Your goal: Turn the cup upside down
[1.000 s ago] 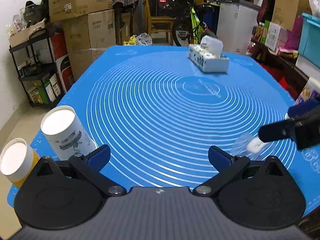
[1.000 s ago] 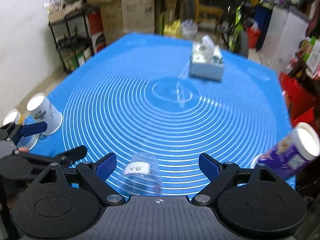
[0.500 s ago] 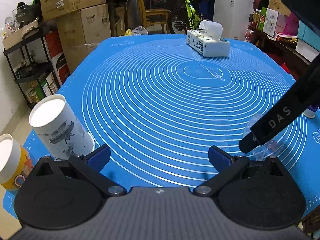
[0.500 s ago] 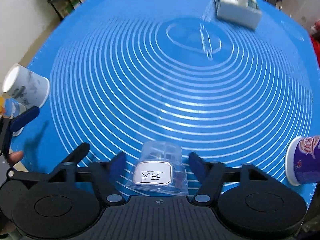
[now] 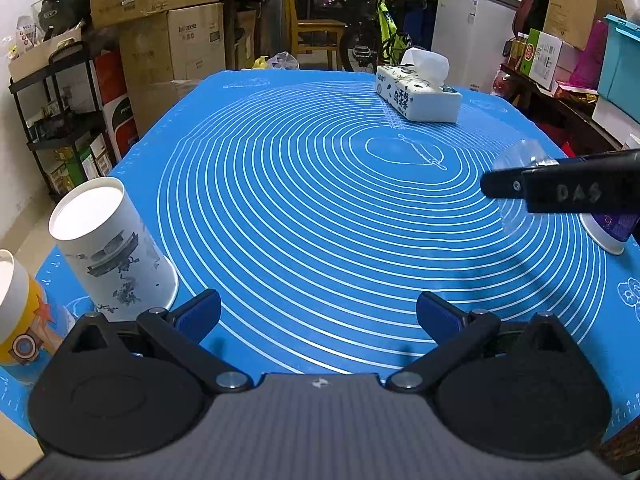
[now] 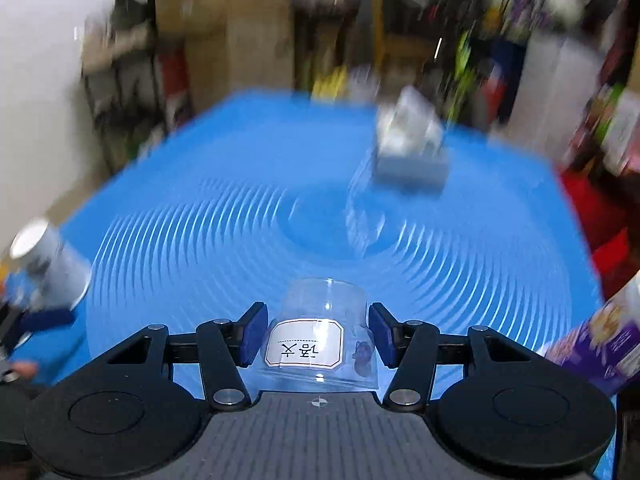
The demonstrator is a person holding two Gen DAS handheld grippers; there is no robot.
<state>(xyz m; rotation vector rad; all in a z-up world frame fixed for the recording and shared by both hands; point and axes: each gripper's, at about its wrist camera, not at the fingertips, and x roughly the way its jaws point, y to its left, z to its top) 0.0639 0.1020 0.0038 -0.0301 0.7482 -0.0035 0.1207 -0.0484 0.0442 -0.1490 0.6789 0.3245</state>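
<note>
A clear plastic cup (image 6: 320, 336) with a white label sits between the blue pads of my right gripper (image 6: 318, 334), which is shut on it and holds it above the blue mat (image 6: 240, 216). The right wrist view is motion-blurred. In the left wrist view the same cup (image 5: 520, 160) shows at the right, lifted off the mat, partly hidden by the right gripper's black finger (image 5: 560, 192). My left gripper (image 5: 318, 312) is open and empty, low over the mat's near edge.
A white printed paper cup (image 5: 112, 248) stands upside down by the left gripper, with a yellow-and-white cup (image 5: 20, 304) beside it. A purple cup (image 5: 608, 232) stands at the right. A tissue box (image 5: 416, 96) sits at the far side. Shelves and boxes surround the table.
My right gripper has closed on the clear cup and lifted it off the mat, tilting up to a more level view. The left gripper has barely moved.
</note>
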